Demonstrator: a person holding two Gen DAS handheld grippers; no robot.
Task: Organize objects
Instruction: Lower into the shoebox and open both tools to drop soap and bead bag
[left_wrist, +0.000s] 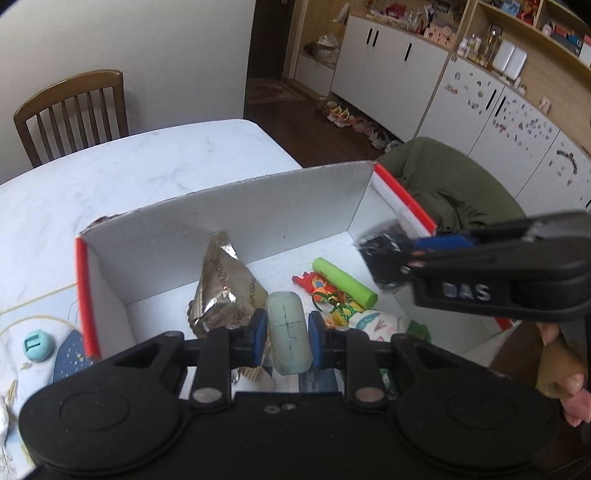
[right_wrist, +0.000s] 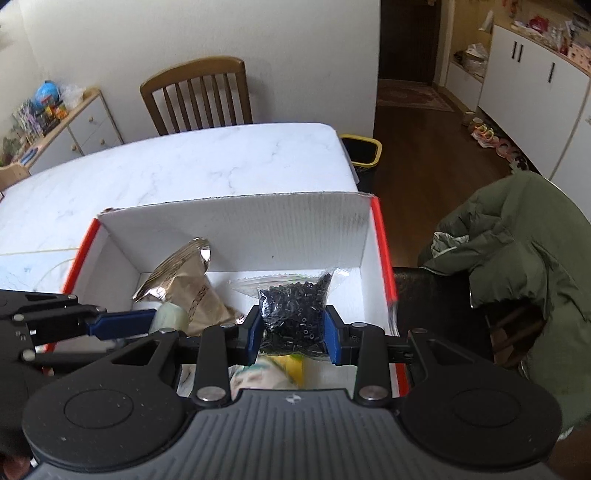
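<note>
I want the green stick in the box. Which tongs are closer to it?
Right, probably. The right tongs, holding a bag of black beads, hang just right of the green stick. The left tongs, gripping a pale roll, sit nearer the camera.

— The box (right_wrist: 303, 225) on the table (right_wrist: 207, 162): what is it made of?

— Corrugated white cardboard, matt and ribbed inside, with red edges. The tabletop beneath looks like polished white marble with grey veins.

— And what lies in it?

— A crinkled foil snack pouch (left_wrist: 225, 284), shiny and metallic; a smooth, matt green foam-like stick (left_wrist: 343, 282). The left gripper (left_wrist: 286, 328), matt black plastic with blue pads, pinches a pale green bar (left_wrist: 288, 332), chalky and scratched. The right gripper (right_wrist: 293, 326) squeezes a clear, glossy plastic bag of black beads (right_wrist: 295, 310).

— Behind?

— A varnished wooden chair (right_wrist: 199, 96), and a dull olive cloth jacket (right_wrist: 532, 240).
</note>
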